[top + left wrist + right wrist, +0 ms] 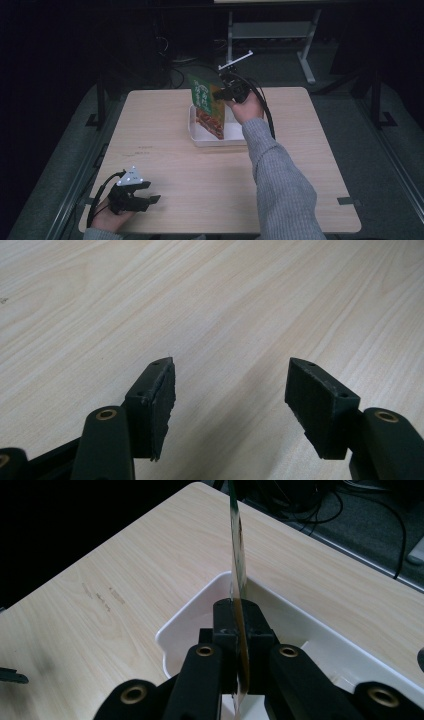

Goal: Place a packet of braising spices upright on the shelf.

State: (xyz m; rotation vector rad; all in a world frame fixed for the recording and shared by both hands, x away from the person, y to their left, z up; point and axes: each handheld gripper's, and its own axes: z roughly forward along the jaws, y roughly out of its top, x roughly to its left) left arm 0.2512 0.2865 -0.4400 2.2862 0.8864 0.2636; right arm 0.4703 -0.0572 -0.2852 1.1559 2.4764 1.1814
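Green packet [207, 105] upright, edge-on in right gripper [239, 630]

right tool [220, 95]: gripping green packet [206, 105] over white tray [216, 137] | left tool [150, 192]: low at table [200, 170] corner

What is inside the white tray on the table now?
The lower end of a green food packet, pinched by the right gripper, dips into the white tray. The tray floor beside it looks bare; the part behind the packet is covered.
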